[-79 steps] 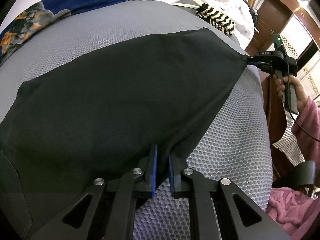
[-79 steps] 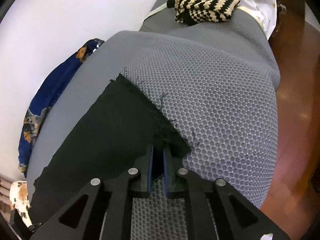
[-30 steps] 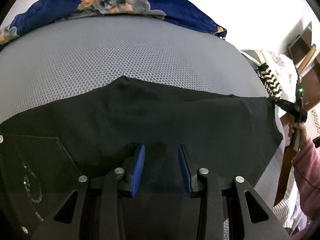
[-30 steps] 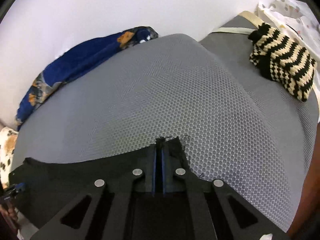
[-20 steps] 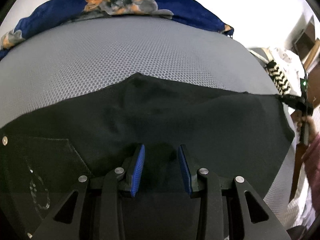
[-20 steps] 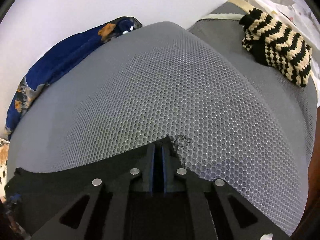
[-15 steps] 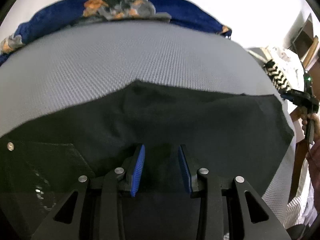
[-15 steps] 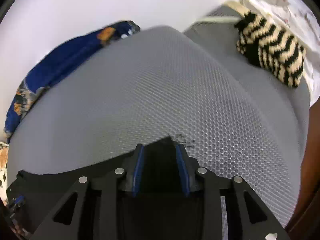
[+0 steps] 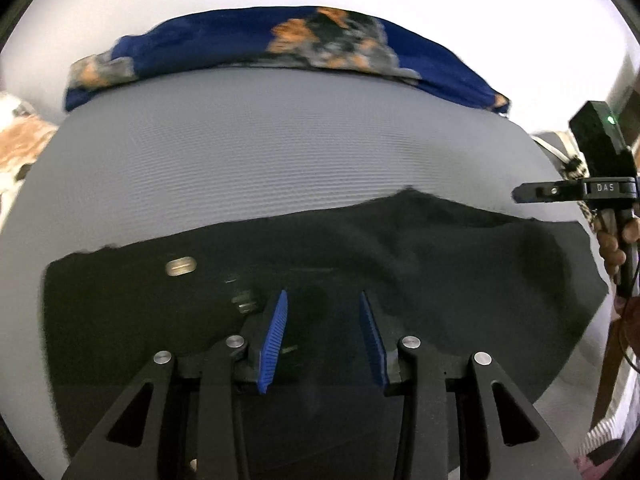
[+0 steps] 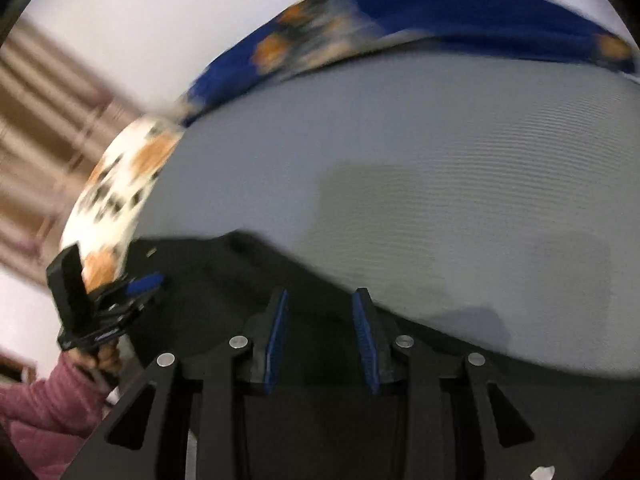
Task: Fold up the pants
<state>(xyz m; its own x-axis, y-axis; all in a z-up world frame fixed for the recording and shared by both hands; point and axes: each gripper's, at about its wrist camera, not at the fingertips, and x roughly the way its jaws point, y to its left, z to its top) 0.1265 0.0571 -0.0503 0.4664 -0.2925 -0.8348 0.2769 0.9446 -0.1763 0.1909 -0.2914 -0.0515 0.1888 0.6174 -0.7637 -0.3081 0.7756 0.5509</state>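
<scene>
Right tool (image 10: 320, 336) swinging left since earlier frame, off pants hem it was pinching; jaws now standing apart, gripping nothing, hovering over black pants (image 10: 240, 280). Left tool (image 9: 322, 336) jaws opening, part-open, empty, also hovering over pants (image 9: 360, 260). Pants lying flat, folded lengthwise, on grey mesh bed (image 9: 280, 140). Blue patterned cloth (image 9: 240, 48) lying along far bed edge by white wall (image 9: 120, 0). Pink sleeve (image 10: 40, 400) showing behind left tool in right view.
</scene>
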